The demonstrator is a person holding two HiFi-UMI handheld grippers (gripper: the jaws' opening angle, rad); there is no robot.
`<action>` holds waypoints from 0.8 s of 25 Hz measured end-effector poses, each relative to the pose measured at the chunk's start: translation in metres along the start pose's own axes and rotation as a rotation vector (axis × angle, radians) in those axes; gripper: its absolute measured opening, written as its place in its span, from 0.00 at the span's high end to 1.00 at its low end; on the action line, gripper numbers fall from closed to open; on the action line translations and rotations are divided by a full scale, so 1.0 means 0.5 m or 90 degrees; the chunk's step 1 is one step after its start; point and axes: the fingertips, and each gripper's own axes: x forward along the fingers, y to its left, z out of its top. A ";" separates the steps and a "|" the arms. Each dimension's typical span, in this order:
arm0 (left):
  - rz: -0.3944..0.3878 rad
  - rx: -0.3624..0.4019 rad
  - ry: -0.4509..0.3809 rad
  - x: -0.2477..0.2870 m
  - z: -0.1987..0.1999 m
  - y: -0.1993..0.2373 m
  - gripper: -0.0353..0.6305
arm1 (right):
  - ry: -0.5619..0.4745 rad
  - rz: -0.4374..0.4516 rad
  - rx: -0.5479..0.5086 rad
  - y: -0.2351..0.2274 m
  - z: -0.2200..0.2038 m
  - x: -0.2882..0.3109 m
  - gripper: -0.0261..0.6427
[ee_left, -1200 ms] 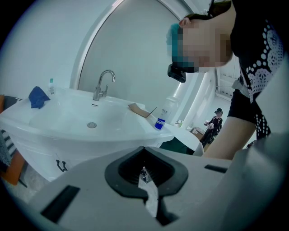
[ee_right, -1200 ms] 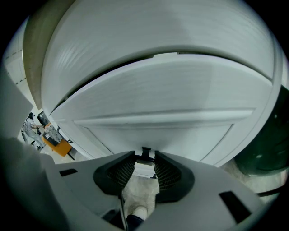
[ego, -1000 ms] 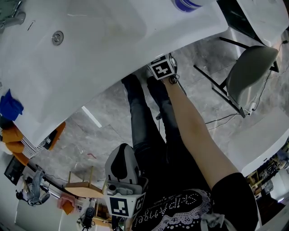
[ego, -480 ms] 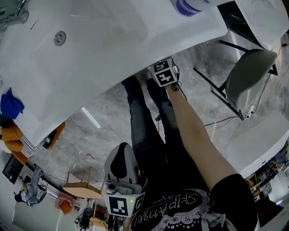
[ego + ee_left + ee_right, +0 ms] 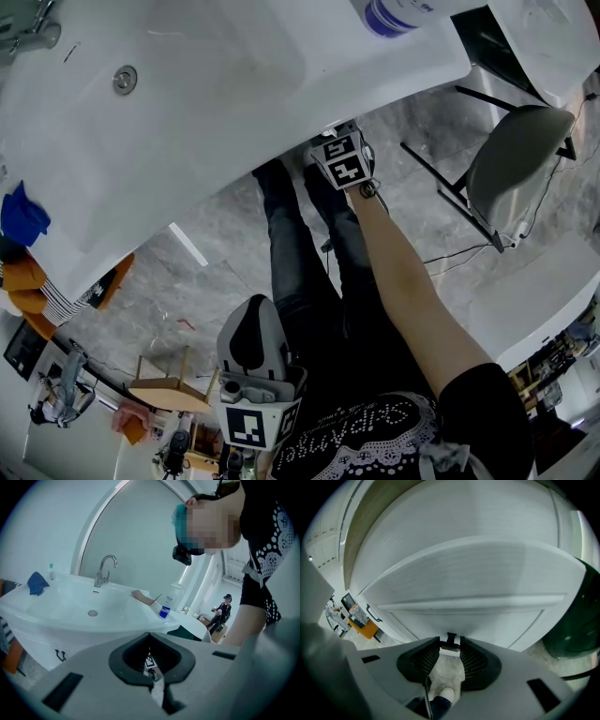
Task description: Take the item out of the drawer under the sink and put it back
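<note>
Here, right tongs on one drawer handle, left tongs closed.

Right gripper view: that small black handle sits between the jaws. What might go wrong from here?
The right gripper seems to pinch the handle only with its jaw tips, so it may slip off during a pull. In the head view the gripper sits close under the sink rim and could knock against it.

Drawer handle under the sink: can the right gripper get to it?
Yes, it looks so. The handle sits right between the jaws of the right gripper, which seem to pinch it, and nothing stands in the way.
</note>
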 end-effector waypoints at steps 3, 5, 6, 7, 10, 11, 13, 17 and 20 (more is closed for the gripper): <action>-0.001 0.000 -0.001 0.002 0.002 -0.003 0.94 | 0.002 0.003 -0.001 0.002 -0.006 -0.005 0.76; -0.002 0.000 -0.002 0.003 0.003 -0.005 0.94 | 0.002 0.004 0.000 0.004 -0.009 -0.009 0.76; -0.002 0.001 -0.002 0.004 0.002 -0.006 0.94 | 0.003 0.005 0.000 0.005 -0.012 -0.011 0.76; -0.002 0.001 -0.002 0.004 0.002 -0.007 0.94 | 0.004 0.006 -0.001 0.006 -0.016 -0.012 0.76; -0.003 0.002 -0.002 0.005 0.002 -0.011 0.94 | 0.007 0.007 -0.005 0.006 -0.022 -0.016 0.76; -0.003 0.003 -0.002 0.005 0.003 -0.012 0.94 | 0.007 0.007 -0.006 0.006 -0.022 -0.018 0.76; -0.003 0.003 -0.004 0.006 0.004 -0.013 0.94 | 0.007 0.009 -0.007 0.008 -0.024 -0.020 0.76; -0.003 0.004 -0.007 0.007 0.005 -0.013 0.94 | 0.010 0.008 -0.012 0.009 -0.035 -0.025 0.76; -0.004 0.002 -0.009 0.009 0.005 -0.016 0.94 | 0.014 0.010 -0.012 0.013 -0.042 -0.031 0.76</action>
